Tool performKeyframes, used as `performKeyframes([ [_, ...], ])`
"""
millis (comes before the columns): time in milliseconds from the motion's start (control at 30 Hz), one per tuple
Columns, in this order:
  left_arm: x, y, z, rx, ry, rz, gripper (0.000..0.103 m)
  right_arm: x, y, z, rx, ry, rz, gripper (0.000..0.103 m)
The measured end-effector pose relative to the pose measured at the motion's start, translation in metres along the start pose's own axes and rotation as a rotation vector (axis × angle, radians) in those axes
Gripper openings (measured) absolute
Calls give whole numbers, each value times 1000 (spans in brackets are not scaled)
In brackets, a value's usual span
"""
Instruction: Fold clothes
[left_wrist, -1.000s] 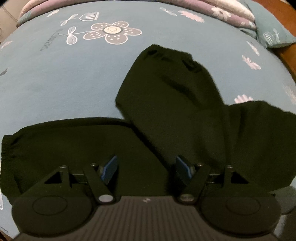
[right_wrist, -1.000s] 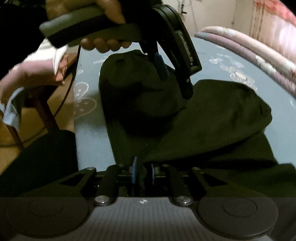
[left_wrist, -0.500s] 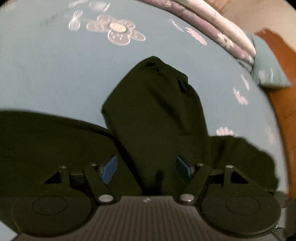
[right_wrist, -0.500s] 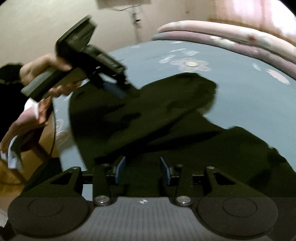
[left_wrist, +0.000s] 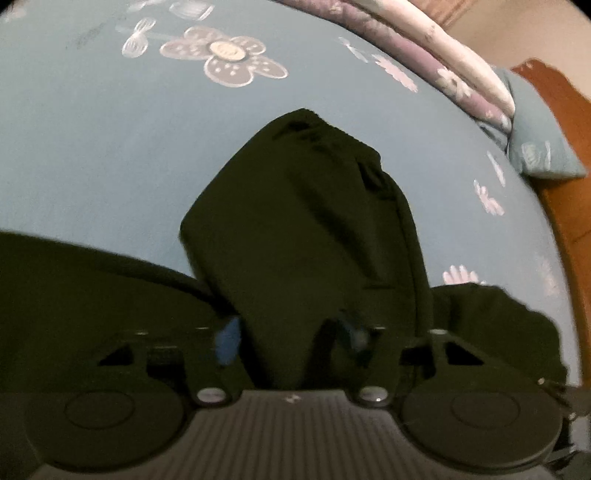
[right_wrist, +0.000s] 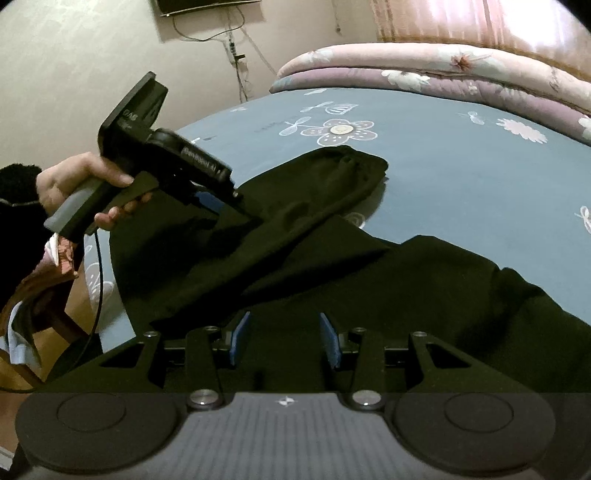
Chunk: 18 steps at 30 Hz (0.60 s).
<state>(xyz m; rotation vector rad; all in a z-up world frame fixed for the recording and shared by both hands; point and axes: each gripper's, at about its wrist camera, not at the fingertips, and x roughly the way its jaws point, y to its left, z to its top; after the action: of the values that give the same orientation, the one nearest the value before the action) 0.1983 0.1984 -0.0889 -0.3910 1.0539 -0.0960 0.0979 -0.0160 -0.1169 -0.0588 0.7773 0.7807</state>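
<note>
Black trousers (left_wrist: 303, 236) between closing left tool (left_wrist: 291, 339) jaws

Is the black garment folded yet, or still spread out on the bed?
Partly folded: one section of the black garment lies doubled over the rest, which remains spread across the blue bedsheet.

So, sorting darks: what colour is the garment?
Black garment; clearest in the right wrist view.
</note>
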Motion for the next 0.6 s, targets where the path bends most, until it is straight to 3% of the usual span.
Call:
performKeyframes([
  [33, -2, -3, 0, 17, -17, 3, 18, -1, -1, 0, 6, -1, -3, 46],
  [200, -16, -14, 1, 65, -84, 21, 7, -5, -10, -1, 35, -15, -29, 47],
  [433, -57, -8, -13, 74, -188, 67, 5, -8, -26, -2, 73, -29, -67, 50],
  [600, -57, 18, -22, 32, -136, 209, 5, -9, -39, -1, 97, -38, -109, 50],
])
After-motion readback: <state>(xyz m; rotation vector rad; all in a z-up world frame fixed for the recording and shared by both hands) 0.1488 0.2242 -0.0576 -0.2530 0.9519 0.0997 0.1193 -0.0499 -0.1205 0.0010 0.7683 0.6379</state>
